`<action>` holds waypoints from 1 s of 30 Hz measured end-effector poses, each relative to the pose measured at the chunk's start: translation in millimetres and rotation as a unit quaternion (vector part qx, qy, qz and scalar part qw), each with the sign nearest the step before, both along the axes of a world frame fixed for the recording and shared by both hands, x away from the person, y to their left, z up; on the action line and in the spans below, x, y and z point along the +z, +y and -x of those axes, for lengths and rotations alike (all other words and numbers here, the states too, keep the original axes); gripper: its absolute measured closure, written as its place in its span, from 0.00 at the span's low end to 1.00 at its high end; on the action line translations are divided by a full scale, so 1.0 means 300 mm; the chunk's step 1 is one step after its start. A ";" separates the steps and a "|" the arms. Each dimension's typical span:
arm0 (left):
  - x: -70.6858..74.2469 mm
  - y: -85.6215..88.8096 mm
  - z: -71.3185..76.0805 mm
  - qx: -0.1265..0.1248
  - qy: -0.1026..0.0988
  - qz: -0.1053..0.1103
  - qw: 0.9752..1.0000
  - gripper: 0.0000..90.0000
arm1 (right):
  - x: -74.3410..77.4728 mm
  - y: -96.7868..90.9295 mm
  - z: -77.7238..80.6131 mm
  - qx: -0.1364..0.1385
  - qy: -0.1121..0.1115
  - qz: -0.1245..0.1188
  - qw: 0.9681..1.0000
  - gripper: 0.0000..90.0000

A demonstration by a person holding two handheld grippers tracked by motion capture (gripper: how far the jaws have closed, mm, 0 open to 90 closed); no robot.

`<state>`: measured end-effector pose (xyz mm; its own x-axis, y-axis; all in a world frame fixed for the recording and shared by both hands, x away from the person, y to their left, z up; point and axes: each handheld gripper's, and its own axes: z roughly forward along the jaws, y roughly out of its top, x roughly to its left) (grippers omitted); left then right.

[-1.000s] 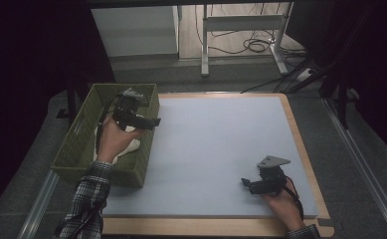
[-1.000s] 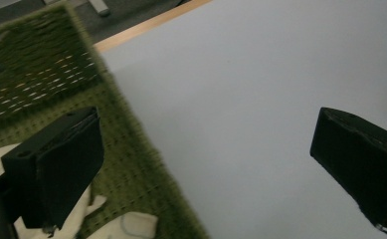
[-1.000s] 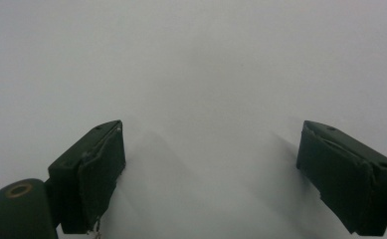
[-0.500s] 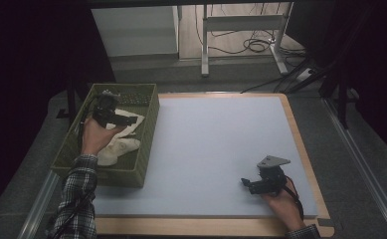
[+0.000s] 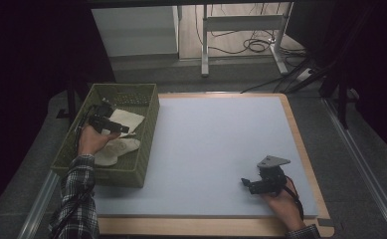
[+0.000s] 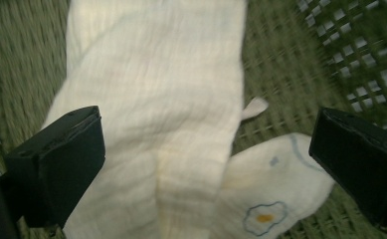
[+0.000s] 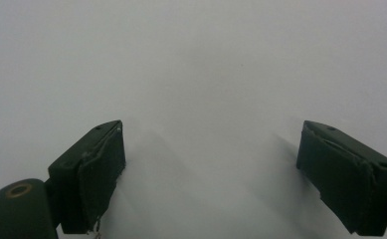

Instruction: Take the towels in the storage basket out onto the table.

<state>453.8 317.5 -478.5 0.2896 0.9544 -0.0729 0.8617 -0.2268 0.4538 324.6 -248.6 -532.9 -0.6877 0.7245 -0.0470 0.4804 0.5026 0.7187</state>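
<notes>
Pale blue table (image 5: 216,149) with wooden edging; olive woven plastic basket (image 5: 148,129) at left holds cream muslin cloths (image 6: 156,124). Left claw (image 5: 126,130) spread wide above them, gripping nothing. Right claw (image 5: 244,183) wide open, empty, resting on table.

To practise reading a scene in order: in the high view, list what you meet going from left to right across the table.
Left hand → left gripper over the cream cloths in the green basket → bare blue mat → right gripper → right hand.
</notes>
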 end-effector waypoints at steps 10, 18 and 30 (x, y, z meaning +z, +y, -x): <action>-0.096 -0.007 -0.041 0.014 0.121 -0.029 0.992 0.06 | 0.000 0.000 0.000 0.000 0.000 0.000 1.000 0.13; -0.093 -0.031 -0.024 -0.007 0.143 -0.067 0.987 0.53 | 0.000 0.000 0.000 0.000 0.000 0.000 1.000 0.13; -0.029 0.007 0.002 0.006 0.086 -0.015 0.996 0.85 | 0.000 0.000 0.000 0.000 0.000 0.000 1.000 0.13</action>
<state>453.3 319.7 -487.1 0.2634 0.9603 -0.0920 0.9293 -0.2269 0.2915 324.6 -248.6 -533.0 -0.6879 0.7243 -0.0471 0.4801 0.5027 0.7189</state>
